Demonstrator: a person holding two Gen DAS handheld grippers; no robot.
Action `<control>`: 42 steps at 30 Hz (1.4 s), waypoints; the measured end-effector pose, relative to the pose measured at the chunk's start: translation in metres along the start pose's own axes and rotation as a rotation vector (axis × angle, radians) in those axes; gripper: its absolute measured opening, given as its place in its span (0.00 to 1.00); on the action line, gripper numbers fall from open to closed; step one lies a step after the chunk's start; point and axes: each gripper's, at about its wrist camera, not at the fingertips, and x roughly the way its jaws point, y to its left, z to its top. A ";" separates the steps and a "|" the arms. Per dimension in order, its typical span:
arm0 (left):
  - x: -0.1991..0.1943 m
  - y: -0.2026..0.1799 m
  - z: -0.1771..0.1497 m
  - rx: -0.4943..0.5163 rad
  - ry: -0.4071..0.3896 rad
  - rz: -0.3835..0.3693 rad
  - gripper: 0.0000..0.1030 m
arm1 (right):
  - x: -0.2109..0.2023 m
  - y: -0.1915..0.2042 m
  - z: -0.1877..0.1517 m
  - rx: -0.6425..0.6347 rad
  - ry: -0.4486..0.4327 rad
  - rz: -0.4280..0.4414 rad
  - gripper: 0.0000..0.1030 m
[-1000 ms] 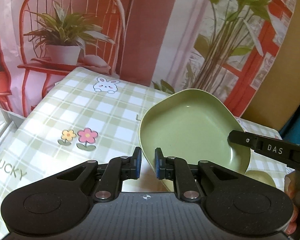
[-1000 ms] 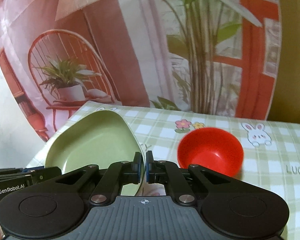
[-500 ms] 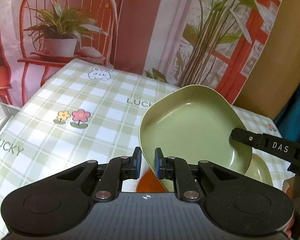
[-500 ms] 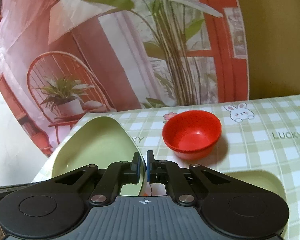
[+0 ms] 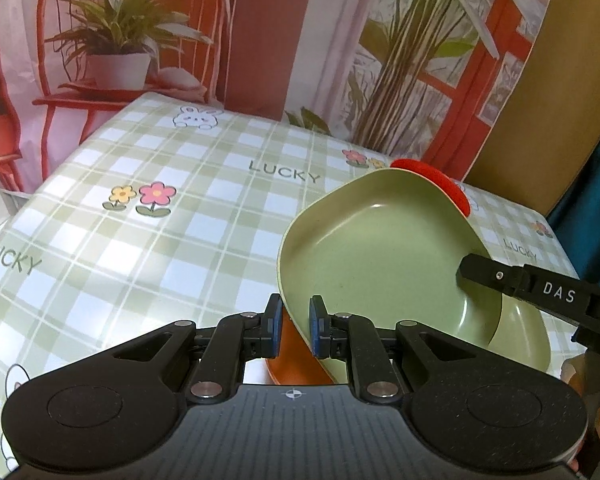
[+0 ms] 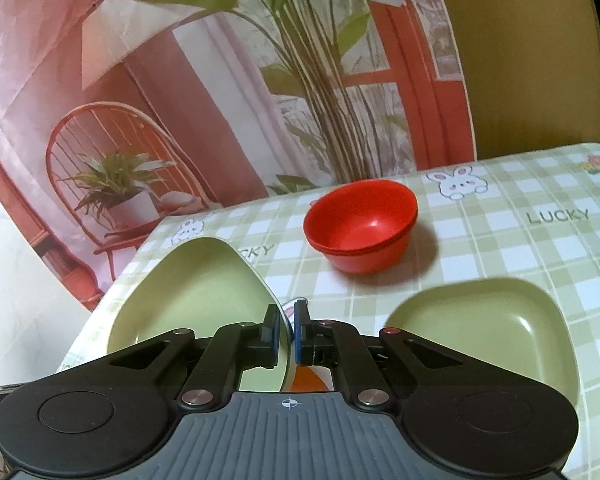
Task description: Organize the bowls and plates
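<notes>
Both my grippers are clamped on the same green plate, one on each side of its rim. The left gripper has its blue pads closed on the near edge; from its camera the right gripper reaches in from the right and bites the far rim. From the right camera the pads pinch the plate's edge, plate to the left of the jaws.

The plate is tilted and held off the checked tablecloth. A second green plate lies flat on the cloth, just beside and partly under the held one in the left view. An orange dish shows below the held plate's near edge; I cannot tell its full shape.

A red bowl stands farther back on the cloth, apart from both plates. Printed backdrop behind the table.
</notes>
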 end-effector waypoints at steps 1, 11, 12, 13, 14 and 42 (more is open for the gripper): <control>0.000 0.000 -0.002 0.000 0.004 -0.003 0.14 | 0.000 -0.001 -0.001 0.001 0.000 0.000 0.07; 0.006 -0.001 -0.011 0.000 0.044 -0.013 0.14 | 0.005 -0.007 -0.012 -0.024 0.020 -0.022 0.07; 0.006 -0.001 -0.012 0.002 0.048 -0.014 0.14 | 0.005 -0.007 -0.014 -0.026 0.023 -0.024 0.07; 0.007 -0.001 -0.013 0.004 0.055 -0.014 0.15 | 0.006 -0.007 -0.014 -0.030 0.027 -0.026 0.07; 0.007 -0.001 -0.014 0.004 0.062 -0.014 0.15 | 0.006 -0.008 -0.015 -0.033 0.030 -0.029 0.07; 0.007 0.003 -0.022 -0.004 0.080 -0.005 0.15 | 0.014 -0.012 -0.032 -0.077 0.080 -0.056 0.06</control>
